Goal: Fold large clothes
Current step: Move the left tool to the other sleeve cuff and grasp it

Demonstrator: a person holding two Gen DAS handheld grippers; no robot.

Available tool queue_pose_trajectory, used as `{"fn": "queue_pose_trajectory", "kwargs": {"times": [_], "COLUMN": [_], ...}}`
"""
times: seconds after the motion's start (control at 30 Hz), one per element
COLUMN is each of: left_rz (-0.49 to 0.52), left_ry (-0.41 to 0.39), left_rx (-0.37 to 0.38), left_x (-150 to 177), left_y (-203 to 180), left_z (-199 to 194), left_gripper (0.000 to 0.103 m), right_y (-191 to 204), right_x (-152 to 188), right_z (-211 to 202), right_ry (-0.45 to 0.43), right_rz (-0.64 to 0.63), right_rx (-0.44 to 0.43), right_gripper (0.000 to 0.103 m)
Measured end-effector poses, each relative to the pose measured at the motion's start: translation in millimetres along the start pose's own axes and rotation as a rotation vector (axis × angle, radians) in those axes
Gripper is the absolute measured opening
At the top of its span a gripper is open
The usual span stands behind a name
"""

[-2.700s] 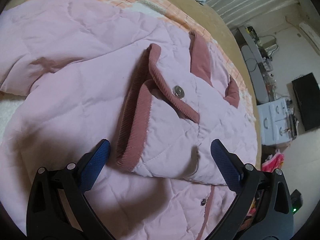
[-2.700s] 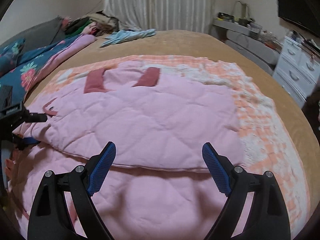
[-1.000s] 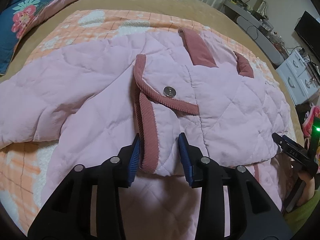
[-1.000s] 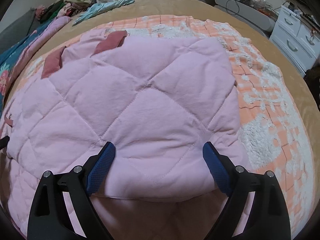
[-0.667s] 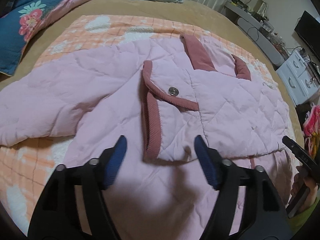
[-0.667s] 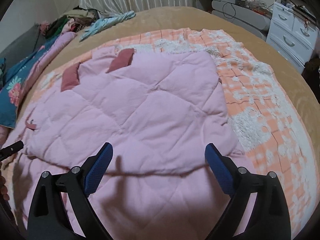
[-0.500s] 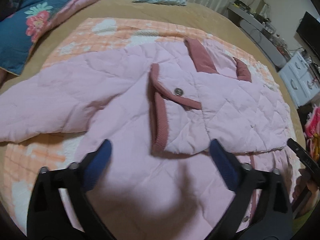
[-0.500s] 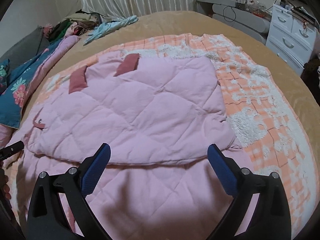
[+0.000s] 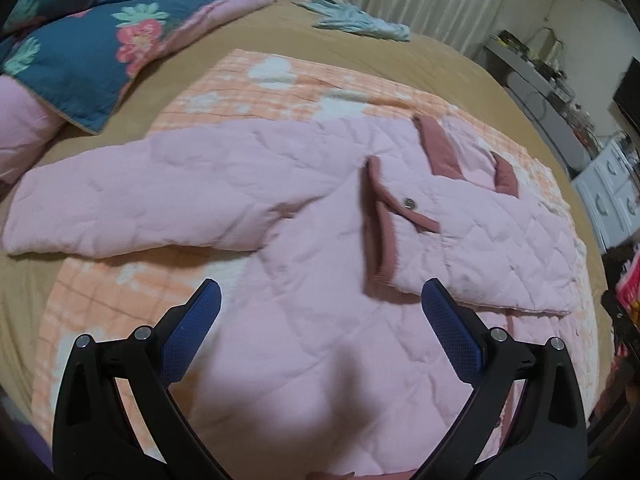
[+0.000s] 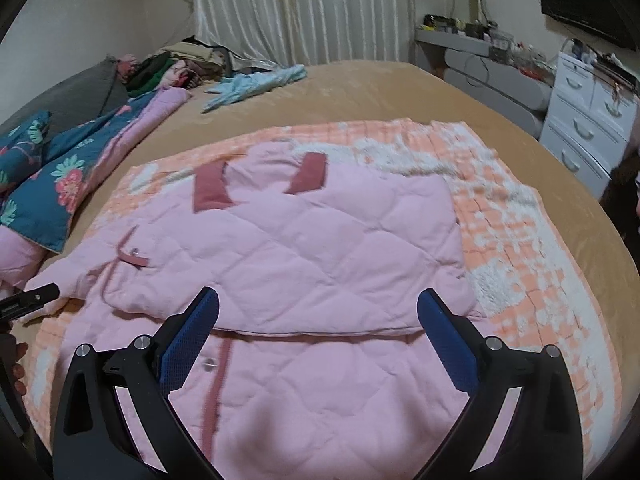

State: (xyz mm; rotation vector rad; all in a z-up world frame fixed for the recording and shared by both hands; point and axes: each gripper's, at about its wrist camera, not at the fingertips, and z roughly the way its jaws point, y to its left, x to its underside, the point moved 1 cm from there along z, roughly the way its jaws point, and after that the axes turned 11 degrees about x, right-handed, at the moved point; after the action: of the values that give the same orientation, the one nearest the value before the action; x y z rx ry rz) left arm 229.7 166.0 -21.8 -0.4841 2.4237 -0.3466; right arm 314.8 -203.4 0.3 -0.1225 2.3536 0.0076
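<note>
A pink quilted jacket [image 9: 320,320] lies spread on an orange-and-white checked blanket [image 9: 280,80] that covers part of a tan bed [image 9: 440,60]. One side of the jacket is folded across its front, so a sleeve with a dusty-rose corduroy cuff [image 9: 380,224] and a metal snap [image 9: 409,203] rests on the body; the other sleeve [image 9: 140,200] stretches out flat toward the bed's edge. Two rose-coloured collar ends [image 10: 260,182] stick up at the far side of the garment.

The left hand-held gripper [image 9: 320,320] hovers above the jacket's lower front with its blue-padded fingers spread wide and nothing between them. The right hand-held gripper [image 10: 318,322] hangs over the folded edge, likewise wide apart and holding nothing; its shadow falls on the fabric below.

Around the garment, a dark blue floral quilt [image 9: 100,40] with a pink underside is heaped at the bed's left side, just beside the outstretched sleeve. A light blue garment [image 10: 256,82] lies crumpled near the far edge of the bed, well apart from the jacket, with a pile of mixed clothes [image 10: 176,64] beyond it in front of white curtains [image 10: 304,8]. A white chest of drawers [image 10: 588,120] and a grey shelf cluttered with small items [image 10: 480,52] stand to the right of the bed.
</note>
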Motion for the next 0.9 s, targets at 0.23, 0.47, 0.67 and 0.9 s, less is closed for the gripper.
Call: {"fn": "queue_pose_trajectory", "kwargs": {"times": [0.23, 0.47, 0.67, 0.9], "left_rz": [-0.046, -0.082, -0.104, -0.157], "left_ry": [-0.042, -0.067, -0.065, -0.073], "left_rx": [0.001, -0.023, -0.093, -0.116], "left_x": [-1.1, -0.9, 2.1, 6.0], "left_y": [22.5, 51.2, 81.3, 114.8], "left_z": [-24.3, -36.3, -40.4, -44.9], "left_gripper": [0.094, 0.094, 0.094, 0.094], "right_y": [38.2, 75.4, 110.5, 150.8], "right_x": [-7.8, -13.6, -15.0, -13.5], "right_z": [-21.2, -33.0, -38.1, -40.5], "right_ry": [-0.037, -0.055, -0.062, -0.063], "right_rz": [-0.051, -0.06, -0.098, -0.153], "right_rx": [-0.044, -0.105, -0.141, -0.174], "right_gripper": [0.099, 0.099, 0.099, 0.099]}}
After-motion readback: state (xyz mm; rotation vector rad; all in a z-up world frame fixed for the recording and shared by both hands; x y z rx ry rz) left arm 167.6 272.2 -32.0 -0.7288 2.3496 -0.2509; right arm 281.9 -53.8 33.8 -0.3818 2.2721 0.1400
